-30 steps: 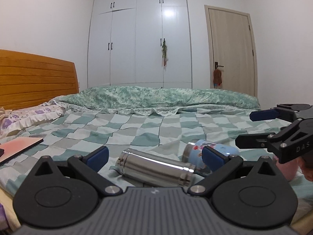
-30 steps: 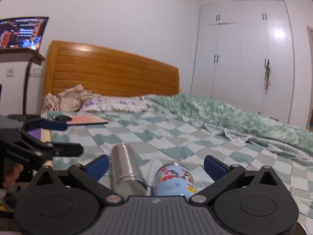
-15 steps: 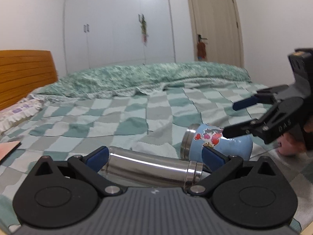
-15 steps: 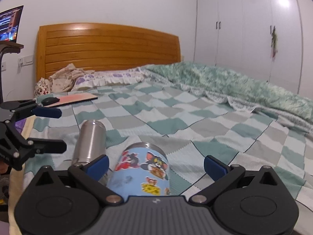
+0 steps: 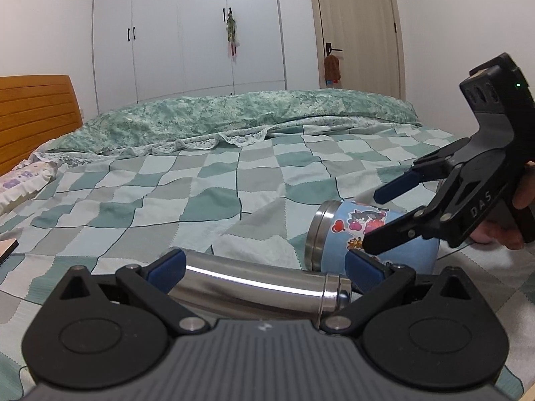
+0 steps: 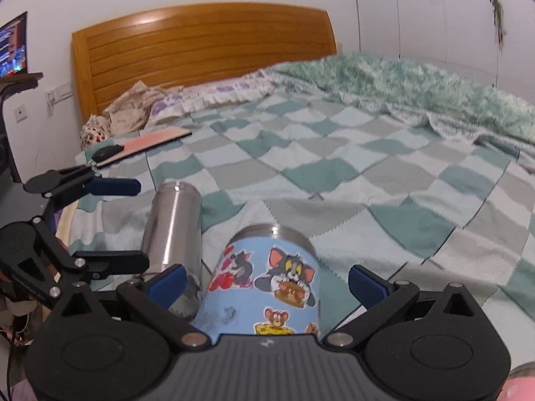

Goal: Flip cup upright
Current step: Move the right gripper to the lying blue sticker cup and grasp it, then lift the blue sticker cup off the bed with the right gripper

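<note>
A blue cartoon-sticker cup [image 6: 267,284] lies on its side on the checked bedspread; it also shows in the left wrist view [image 5: 367,237]. A steel flask [image 5: 254,284] lies beside it, also seen in the right wrist view [image 6: 174,224]. My right gripper [image 6: 265,279] is open with the blue cup between its fingers; it also shows in the left wrist view [image 5: 374,220]. My left gripper [image 5: 264,267] is open with the flask between its fingers; it also shows in the right wrist view [image 6: 133,224].
The checked bedspread [image 5: 214,183] covers the bed, with a rumpled green quilt [image 5: 234,117] behind. A pink book [image 6: 153,140] with a black object [image 6: 107,152] lies near the pillows [image 6: 200,100] and wooden headboard [image 6: 200,53].
Both grippers have moved closer to the bed. The flask now lies between the left fingers and the blue cup sits deeper between the right fingers.
</note>
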The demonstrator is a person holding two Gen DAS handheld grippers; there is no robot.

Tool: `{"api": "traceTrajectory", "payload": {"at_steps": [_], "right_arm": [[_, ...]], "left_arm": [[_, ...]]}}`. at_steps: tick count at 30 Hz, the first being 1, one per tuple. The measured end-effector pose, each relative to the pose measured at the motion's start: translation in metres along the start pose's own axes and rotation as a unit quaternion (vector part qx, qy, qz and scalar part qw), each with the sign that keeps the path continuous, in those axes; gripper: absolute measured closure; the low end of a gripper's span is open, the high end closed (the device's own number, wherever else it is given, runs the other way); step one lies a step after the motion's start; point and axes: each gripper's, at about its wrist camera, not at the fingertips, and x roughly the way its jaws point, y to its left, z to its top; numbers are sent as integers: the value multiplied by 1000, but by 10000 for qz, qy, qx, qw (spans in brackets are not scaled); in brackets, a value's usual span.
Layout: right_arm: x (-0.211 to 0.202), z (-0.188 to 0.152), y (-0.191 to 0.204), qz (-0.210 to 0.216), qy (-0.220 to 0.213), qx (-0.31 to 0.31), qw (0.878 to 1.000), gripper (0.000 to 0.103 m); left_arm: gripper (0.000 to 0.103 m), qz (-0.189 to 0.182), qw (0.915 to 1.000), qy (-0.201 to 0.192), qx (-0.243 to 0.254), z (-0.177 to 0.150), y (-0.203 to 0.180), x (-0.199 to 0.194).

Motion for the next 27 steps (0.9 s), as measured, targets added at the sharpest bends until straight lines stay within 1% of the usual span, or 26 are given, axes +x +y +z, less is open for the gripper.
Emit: {"api": "traceTrajectory", "payload": {"at_steps": [4, 8, 12, 16, 19, 27], "right_arm": [[11, -3, -4, -91, 346, 345, 9988, 2], [20, -9, -4, -138, 625, 657, 9958, 8], [28, -11, 1, -185, 809, 841, 9930, 19], [36, -9, 6, -256, 1060, 894, 9900, 19], [35, -7, 11, -346, 1121, 846, 9895, 20], [15, -5, 13, -320, 1044, 1019, 9888, 20]], "left_arm": [[0, 1, 10000, 41, -18, -1, 1, 2], [0, 0, 10000, 47, -21, -1, 2, 3], [0, -12, 10000, 48, -31, -2, 2, 3], [0, -12, 10000, 66, -42, -4, 1, 3], [0, -28, 10000, 63, -50, -4, 1, 1], [0, -35, 9999, -57, -147, -1, 2, -15]]}}
